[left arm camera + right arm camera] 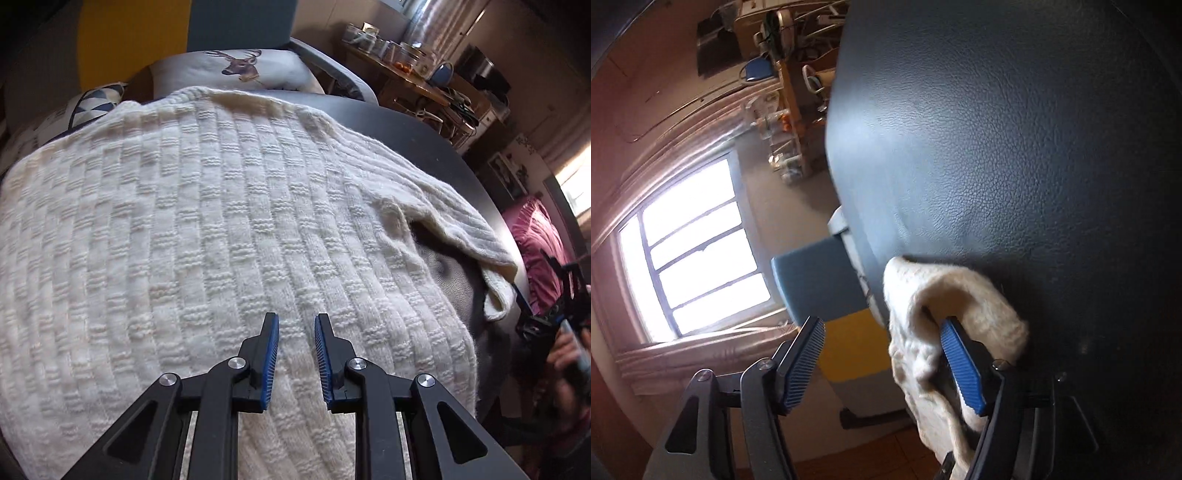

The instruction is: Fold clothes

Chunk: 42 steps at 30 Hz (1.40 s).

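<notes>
**Cream knit spread over the dark seat, both tongs empty**

Nearest the lens in the left wrist view, the left gripper [295,325] of black plastic with blue ribbed pads fills the bottom centre of the frame. Its jaws stand a narrow gap apart with nothing between them, above the cloth. Beneath and beyond it lies the cream basket-weave knitted sweater [221,229], covering most of the frame from the left edge to right of centre. Its body shows a raised checker pattern of small ribbed blocks. A plain ribbed part runs along the upper right and ends in a folded, curled tip [498,280] at the right. It rests on a dark leather-textured seat surface [424,133].

No brand, label or legible writing shows on the knit or the tools. A white cushion printed with a deer's head [240,68] sits at the top centre.

In the right wrist view, the right gripper [882,354] stands wide apart at the bottom. The curled cream tip [945,295] drapes over its right-hand finger [960,365]; the pads do not press on it. A bright barred window [694,247] fills the left.
</notes>
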Each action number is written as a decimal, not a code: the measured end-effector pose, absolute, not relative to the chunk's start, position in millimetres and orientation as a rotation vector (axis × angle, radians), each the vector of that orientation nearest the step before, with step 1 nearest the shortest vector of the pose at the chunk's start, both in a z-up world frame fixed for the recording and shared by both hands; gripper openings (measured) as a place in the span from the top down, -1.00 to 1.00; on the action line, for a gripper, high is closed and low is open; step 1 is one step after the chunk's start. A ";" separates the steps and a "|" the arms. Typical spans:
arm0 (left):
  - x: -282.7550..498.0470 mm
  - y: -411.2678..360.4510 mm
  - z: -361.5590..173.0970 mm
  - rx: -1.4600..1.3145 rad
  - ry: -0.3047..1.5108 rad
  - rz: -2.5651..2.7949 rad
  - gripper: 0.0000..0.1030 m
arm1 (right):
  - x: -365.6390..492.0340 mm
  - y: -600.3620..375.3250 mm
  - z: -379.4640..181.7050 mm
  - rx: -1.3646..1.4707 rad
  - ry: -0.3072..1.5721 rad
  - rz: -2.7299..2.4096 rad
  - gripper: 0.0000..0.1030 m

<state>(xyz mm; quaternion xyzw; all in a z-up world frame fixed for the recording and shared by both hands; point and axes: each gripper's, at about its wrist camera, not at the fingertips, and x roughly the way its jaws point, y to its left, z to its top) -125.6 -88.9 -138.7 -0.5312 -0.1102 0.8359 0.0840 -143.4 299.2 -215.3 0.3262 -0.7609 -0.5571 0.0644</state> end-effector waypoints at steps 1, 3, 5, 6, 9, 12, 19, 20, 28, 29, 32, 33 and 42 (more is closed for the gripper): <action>-126.8 -87.5 -140.3 -1.586 -0.318 2.488 0.60 | -148.3 295.5 -216.2 1.018 -2.308 -1.688 -0.31; -127.8 -89.3 -143.6 -1.576 -0.318 2.490 0.60 | -149.9 299.8 -212.3 1.059 -2.319 -1.746 -0.28; -128.3 -95.4 -147.1 -1.570 -0.358 2.474 0.60 | -154.1 300.8 -205.9 1.066 -2.301 -1.838 -0.28; -128.4 -98.4 -148.6 -1.566 -0.377 2.467 0.60 | -155.7 300.8 -203.3 1.067 -2.285 -1.885 -0.25; -126.7 -104.8 -150.0 -1.547 -0.413 2.450 0.60 | -154.6 305.0 -200.7 1.093 -2.260 -2.017 0.35; -123.4 -106.8 -151.4 -1.523 -0.412 2.448 0.59 | -160.4 305.7 -200.9 1.178 -2.170 -2.134 0.92; -116.1 -106.6 -153.4 -1.492 -0.389 2.451 0.59 | -191.2 298.7 -147.1 1.243 -1.669 -2.410 0.88; -116.2 -108.0 -153.5 -1.492 -0.400 2.449 0.59 | -194.2 297.8 -130.9 1.218 -1.571 -2.449 0.88; -112.0 -111.9 -153.2 -1.483 -0.416 2.453 0.59 | -146.2 252.5 -61.0 1.137 -0.766 -2.616 0.87; -112.6 -110.9 -152.6 -1.486 -0.405 2.458 0.59 | -141.7 252.6 -75.1 1.206 -0.765 -2.598 0.87; -115.1 -107.6 -151.1 -1.501 -0.378 2.470 0.59 | -119.8 265.2 -109.7 1.307 -0.839 -2.533 0.76; -116.0 -106.7 -150.9 -1.506 -0.368 2.472 0.59 | -113.7 271.9 -116.5 1.308 -0.895 -2.510 0.48; -120.7 -101.7 -149.9 -1.536 -0.298 2.477 0.59 | -95.8 338.2 -116.1 1.442 -0.794 -2.831 0.30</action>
